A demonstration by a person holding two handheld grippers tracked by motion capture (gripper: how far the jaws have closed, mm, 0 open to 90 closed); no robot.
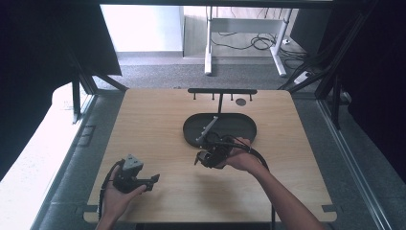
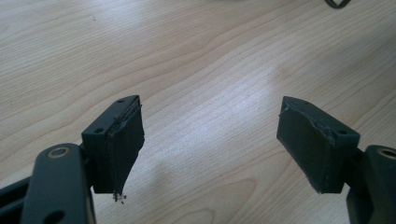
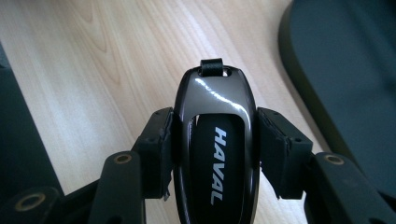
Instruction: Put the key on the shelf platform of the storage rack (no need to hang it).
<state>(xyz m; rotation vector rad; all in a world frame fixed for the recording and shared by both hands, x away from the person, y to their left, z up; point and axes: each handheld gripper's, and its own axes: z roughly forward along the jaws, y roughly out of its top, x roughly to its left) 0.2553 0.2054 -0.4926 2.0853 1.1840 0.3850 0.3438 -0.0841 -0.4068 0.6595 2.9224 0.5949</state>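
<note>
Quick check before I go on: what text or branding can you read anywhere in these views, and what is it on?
"HAVAL": white letters on the glossy dark key fob clamped in the right gripper.
No other text is legible on the wooden table, the black tray or the left gripper.

Soft daylight from the far window, glare on the glossy key fob [image 3: 215, 140], dark blurred edges.

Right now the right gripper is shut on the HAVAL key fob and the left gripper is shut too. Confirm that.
Not quite. The right gripper is shut on the HAVAL key fob, but the left gripper is open: the left gripper view shows its jaws wide apart over the bare table.
</note>
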